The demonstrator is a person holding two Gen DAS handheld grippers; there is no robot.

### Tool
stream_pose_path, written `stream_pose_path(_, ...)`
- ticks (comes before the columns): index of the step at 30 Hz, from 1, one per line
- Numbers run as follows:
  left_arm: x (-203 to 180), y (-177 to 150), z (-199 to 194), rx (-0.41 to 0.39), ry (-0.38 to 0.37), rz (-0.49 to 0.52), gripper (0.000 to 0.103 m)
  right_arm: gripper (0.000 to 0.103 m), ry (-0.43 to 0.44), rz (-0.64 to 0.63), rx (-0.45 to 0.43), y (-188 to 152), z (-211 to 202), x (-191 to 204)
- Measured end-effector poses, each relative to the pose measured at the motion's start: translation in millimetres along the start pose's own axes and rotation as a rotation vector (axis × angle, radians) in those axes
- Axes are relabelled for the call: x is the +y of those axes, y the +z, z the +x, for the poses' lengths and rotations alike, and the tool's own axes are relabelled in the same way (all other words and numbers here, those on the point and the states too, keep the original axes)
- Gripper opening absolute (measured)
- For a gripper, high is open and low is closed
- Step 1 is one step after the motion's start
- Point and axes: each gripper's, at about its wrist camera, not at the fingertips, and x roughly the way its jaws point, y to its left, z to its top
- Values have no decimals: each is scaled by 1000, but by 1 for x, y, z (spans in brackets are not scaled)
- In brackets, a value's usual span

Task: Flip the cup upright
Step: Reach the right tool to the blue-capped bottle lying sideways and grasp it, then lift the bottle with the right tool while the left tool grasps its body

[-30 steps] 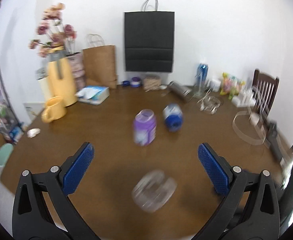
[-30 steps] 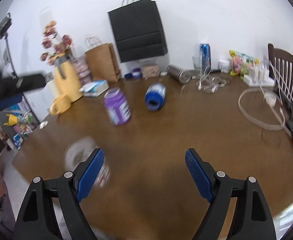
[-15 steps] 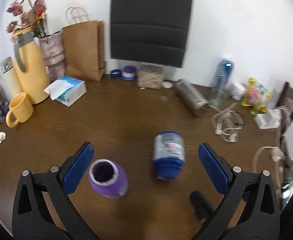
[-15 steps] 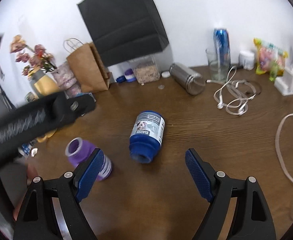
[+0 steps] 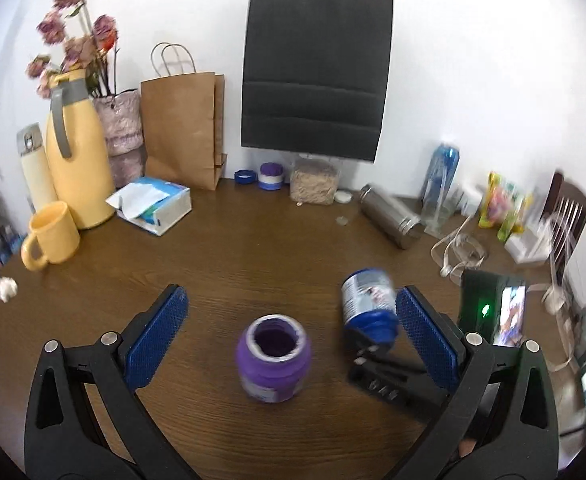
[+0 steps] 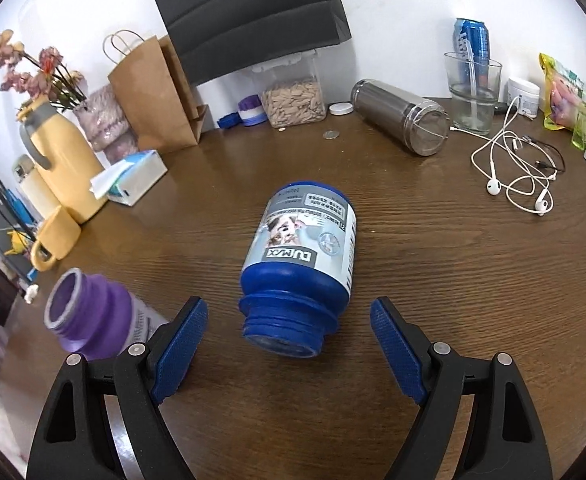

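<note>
Both hand-held grippers have closed in on the jars since a moment ago. The right hand-held gripper (image 6: 289, 352), jaws apart, frames the blue jar (image 6: 301, 268) lying on its side on the tabletop (image 6: 453, 280). The left hand-held gripper (image 5: 291, 336), jaws apart, frames the upright purple jar (image 5: 273, 358).

The lower part of the blue jar (image 5: 367, 306) is covered in the left wrist view by the right gripper (image 5: 377, 354), itself partly masked by a blue pad. The purple jar (image 6: 93, 322) is hidden at its base behind a finger in the right wrist view. The black bag (image 6: 249, 12) is cut off by the top edge.
</note>
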Motion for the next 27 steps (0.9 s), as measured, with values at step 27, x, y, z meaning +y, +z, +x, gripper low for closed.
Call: stream_pose_path(27,-76,41,152,377,-96,132,103,67,214,-136,23,20,5,-57)
